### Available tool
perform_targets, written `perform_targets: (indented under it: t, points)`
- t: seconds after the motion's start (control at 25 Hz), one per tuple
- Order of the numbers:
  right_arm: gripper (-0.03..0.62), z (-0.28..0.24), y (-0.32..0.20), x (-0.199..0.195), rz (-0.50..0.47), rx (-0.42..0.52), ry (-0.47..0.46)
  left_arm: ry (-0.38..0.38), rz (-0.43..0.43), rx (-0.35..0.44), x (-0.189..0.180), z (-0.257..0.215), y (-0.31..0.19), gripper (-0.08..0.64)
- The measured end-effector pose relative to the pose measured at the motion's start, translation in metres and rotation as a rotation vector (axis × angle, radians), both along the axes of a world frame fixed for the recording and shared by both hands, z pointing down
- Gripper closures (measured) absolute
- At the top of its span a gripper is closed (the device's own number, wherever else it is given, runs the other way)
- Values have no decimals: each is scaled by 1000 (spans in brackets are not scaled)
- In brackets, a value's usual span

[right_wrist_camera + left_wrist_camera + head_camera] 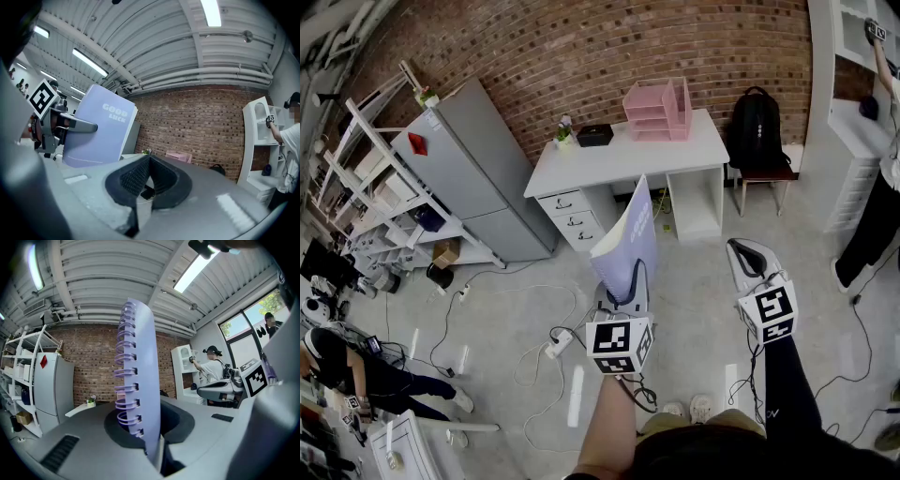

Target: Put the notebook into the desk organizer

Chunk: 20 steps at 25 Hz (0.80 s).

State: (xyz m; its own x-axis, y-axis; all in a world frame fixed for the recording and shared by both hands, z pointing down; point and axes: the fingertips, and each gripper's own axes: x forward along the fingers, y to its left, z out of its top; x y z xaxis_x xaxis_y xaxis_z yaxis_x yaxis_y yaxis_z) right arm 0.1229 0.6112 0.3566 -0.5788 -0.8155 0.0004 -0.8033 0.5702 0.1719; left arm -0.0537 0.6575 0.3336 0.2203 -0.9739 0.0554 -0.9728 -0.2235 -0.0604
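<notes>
Notebook [626, 246]: pinched upright in my left gripper [628, 286], its edge free for slotting in.
Right gripper [750, 262]: jaws pressed together, empty, kept spare.
Desk organizer [657, 111]: on white desk [581, 161], well apart from me.

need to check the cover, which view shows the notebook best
The right gripper view: the notebook turns its broad lilac cover, print included, toward it. The head view shows it upright in the left gripper, at a slant. The left gripper view shows only its spiral edge clamped between the jaws.
</notes>
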Motion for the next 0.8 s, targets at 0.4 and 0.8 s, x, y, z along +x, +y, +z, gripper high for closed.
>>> perform_targets:
  t: [0.4, 0.8]
  points:
    - [592, 4, 0, 1, -16, -8, -29, 0, -6, 15, 1, 1, 3, 522]
    - [592, 2, -11, 5, -37, -4, -70, -17, -11, 29, -1, 0, -7, 522]
